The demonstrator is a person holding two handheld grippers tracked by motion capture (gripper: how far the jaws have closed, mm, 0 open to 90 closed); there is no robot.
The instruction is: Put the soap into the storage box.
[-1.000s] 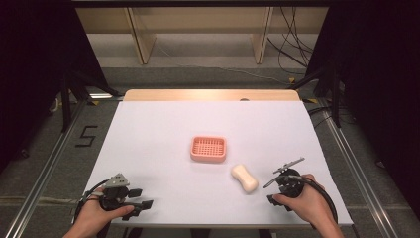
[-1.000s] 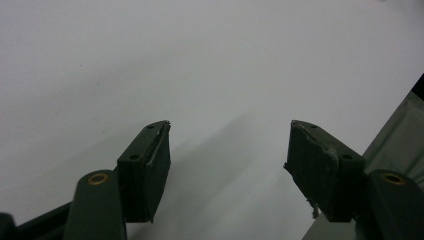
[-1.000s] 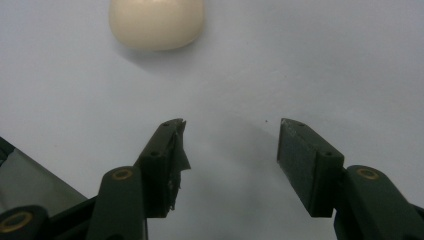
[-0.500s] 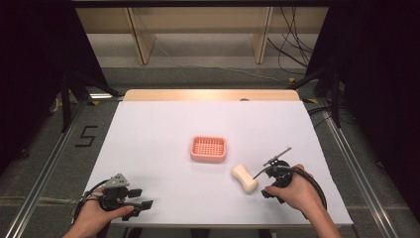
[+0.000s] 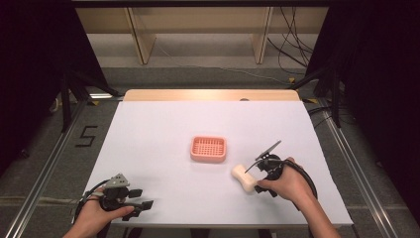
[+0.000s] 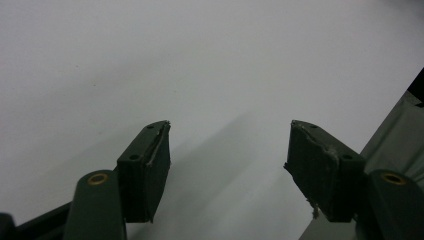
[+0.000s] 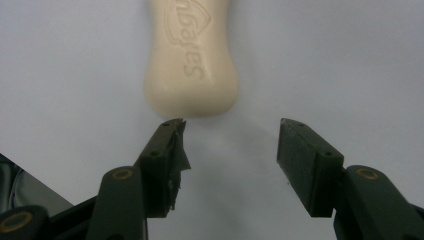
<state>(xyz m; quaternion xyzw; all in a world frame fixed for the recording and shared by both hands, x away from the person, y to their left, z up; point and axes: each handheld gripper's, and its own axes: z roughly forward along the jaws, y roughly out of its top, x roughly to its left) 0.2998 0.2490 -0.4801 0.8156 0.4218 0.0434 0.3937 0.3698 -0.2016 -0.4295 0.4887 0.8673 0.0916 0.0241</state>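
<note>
A cream bar of soap (image 5: 244,177) with embossed lettering lies flat on the white table, right of centre. In the right gripper view the soap (image 7: 192,60) sits just beyond the jaw tips. My right gripper (image 7: 230,129) is open, its jaws wide apart and touching nothing; from above, the right gripper (image 5: 257,179) sits against the soap's right side. A pink slotted soap dish (image 5: 208,149) stands at the table's middle, left of and behind the soap. My left gripper (image 5: 143,198) rests near the front left edge, and the left gripper (image 6: 230,131) is open over bare table.
The white table (image 5: 163,124) ends in a wooden strip (image 5: 213,95) at the far side. Metal rails (image 5: 44,163) run along both sides. Cables (image 5: 292,54) lie on the floor behind. The table's right front edge (image 6: 395,125) shows beside my left jaws.
My right gripper has moved left toward the soap, from a little way off to right beside it. The left gripper has stayed put. The soap and dish have not moved.
</note>
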